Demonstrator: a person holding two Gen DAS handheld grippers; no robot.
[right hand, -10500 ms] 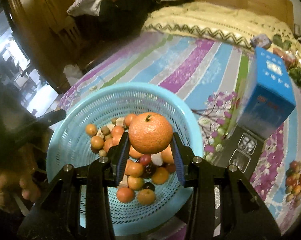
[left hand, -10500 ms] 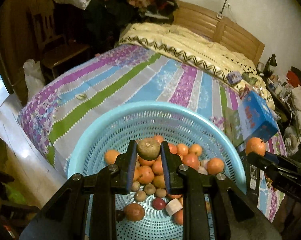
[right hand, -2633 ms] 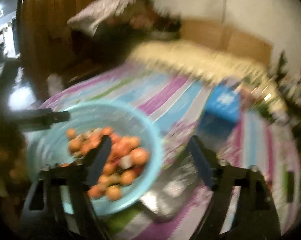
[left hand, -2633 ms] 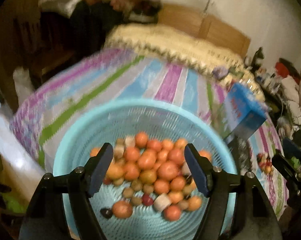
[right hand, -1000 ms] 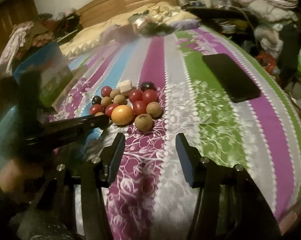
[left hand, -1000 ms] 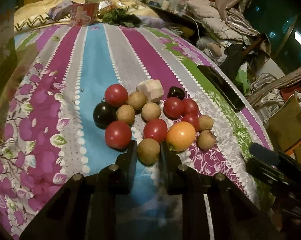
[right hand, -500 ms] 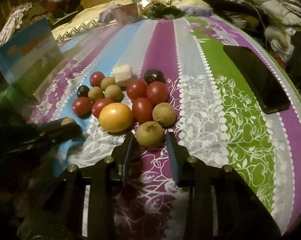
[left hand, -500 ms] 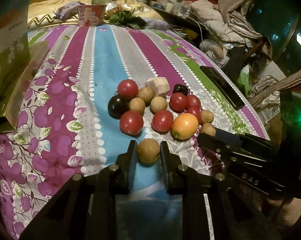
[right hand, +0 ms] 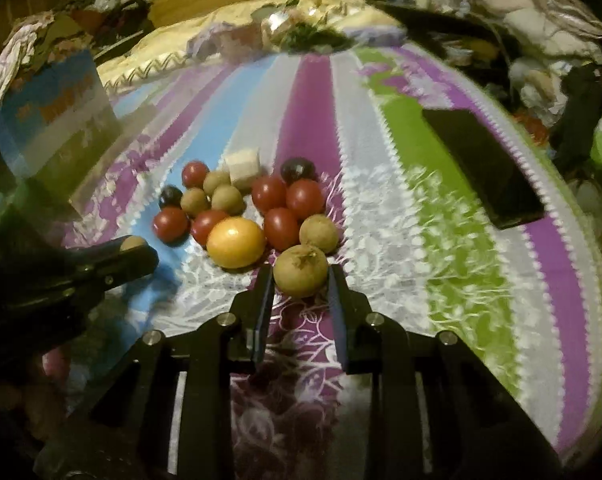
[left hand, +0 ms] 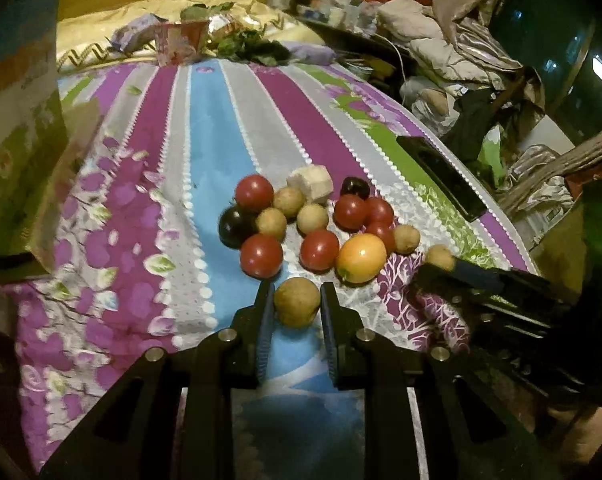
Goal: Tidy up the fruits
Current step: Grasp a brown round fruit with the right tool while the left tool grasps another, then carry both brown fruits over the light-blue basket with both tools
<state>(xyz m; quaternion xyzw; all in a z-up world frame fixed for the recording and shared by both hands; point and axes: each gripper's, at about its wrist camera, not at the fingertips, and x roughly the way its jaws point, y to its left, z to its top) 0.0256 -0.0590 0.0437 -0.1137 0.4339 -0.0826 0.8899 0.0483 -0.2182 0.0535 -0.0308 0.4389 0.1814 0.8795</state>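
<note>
A pile of small fruits lies on the striped bedspread (left hand: 205,128): red ones, tan round ones, two dark ones, a white cube (left hand: 310,183) and a yellow-orange fruit (left hand: 361,257). My left gripper (left hand: 296,304) is shut on a tan round fruit (left hand: 296,306) just in front of the pile. My right gripper (right hand: 300,278) has its jaws against a tan round fruit (right hand: 300,270) at the pile's near right edge; it shows at the right in the left wrist view (left hand: 441,258). The yellow-orange fruit shows in the right wrist view (right hand: 235,242) too.
A black phone (right hand: 483,168) lies on the green stripe to the right of the pile. A blue box (right hand: 49,104) stands at the left. Packets and greens (left hand: 205,36) lie at the far end. Clothes are heaped beyond the bed's right edge (left hand: 453,48).
The right gripper's jaws have closed onto the tan fruit at the pile's near right edge. The left gripper has drawn back slightly with its tan fruit.
</note>
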